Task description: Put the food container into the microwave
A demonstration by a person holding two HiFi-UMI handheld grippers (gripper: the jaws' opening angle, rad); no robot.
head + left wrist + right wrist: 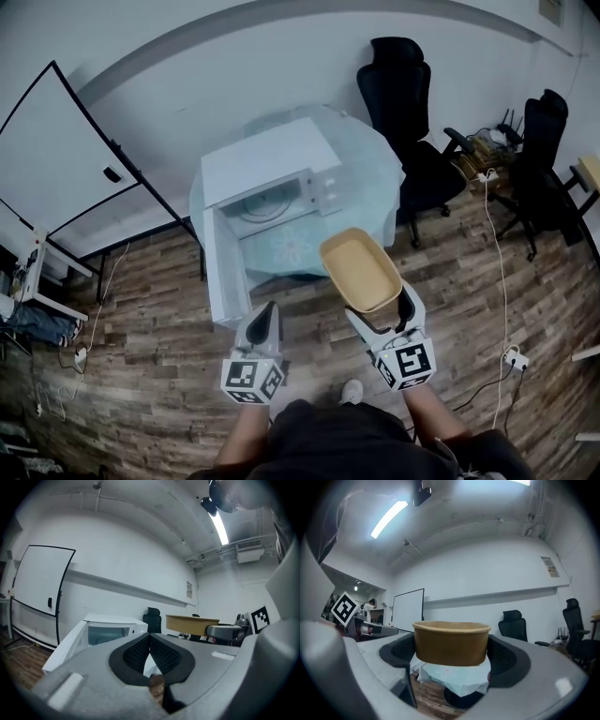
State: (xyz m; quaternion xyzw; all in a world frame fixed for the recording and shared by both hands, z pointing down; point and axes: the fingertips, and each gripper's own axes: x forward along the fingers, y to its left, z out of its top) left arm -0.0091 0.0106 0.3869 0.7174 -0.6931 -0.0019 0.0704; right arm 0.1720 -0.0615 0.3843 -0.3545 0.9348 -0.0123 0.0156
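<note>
A tan paper food container (360, 268) (451, 642) hangs in the air in front of the table, with my right gripper (382, 314) (451, 660) shut on its sides. The white microwave (267, 183) (105, 630) stands on the round table with its door (226, 272) swung wide open to the left, and the glass turntable shows inside. My left gripper (266, 323) (150, 651) is shut on nothing, low in front of the open door. The container (191, 624) also shows in the left gripper view, to the right of the microwave.
The round table (370, 164) has a pale blue flowered cloth. Two black office chairs (412, 122) (542, 159) stand at the right. A whiteboard (61, 155) leans at the left. Cables and a power strip (514, 356) lie on the wood floor.
</note>
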